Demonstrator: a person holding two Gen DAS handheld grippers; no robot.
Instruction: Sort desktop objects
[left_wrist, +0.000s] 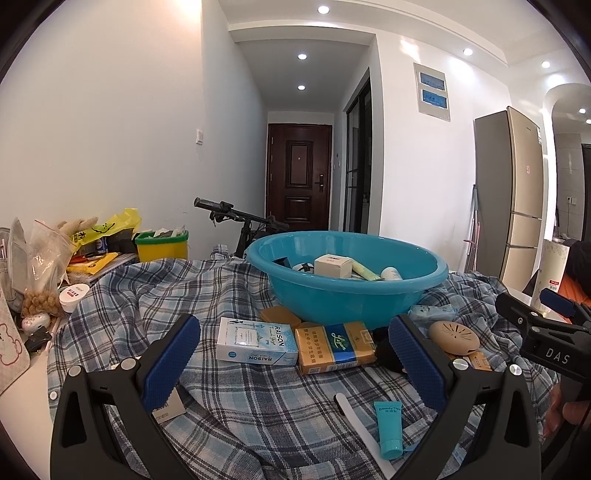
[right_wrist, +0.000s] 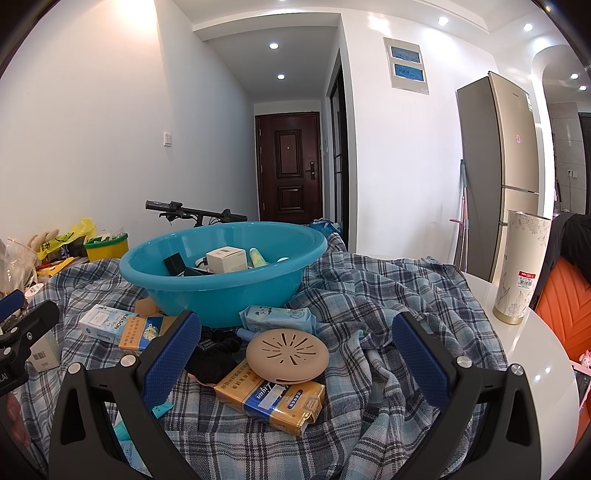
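- The basin (left_wrist: 347, 291) stands on the cloth (left_wrist: 236, 413) that covers the surface, with a small carton (left_wrist: 332, 266) and a tube (left_wrist: 365, 272) inside it.
- Before the basin lie the RAISON box (left_wrist: 255, 341) and, touching its right side, a flat pack (left_wrist: 334, 347).
- Right of that pack sits the round disc (right_wrist: 287, 354), resting on a second pack (right_wrist: 271, 400).
- A wipes packet (right_wrist: 279, 317) lies between disc and basin.
- A bicycle handlebar (left_wrist: 236, 214) shows behind the basin.
- A tall canister (right_wrist: 521, 266) stands far right.
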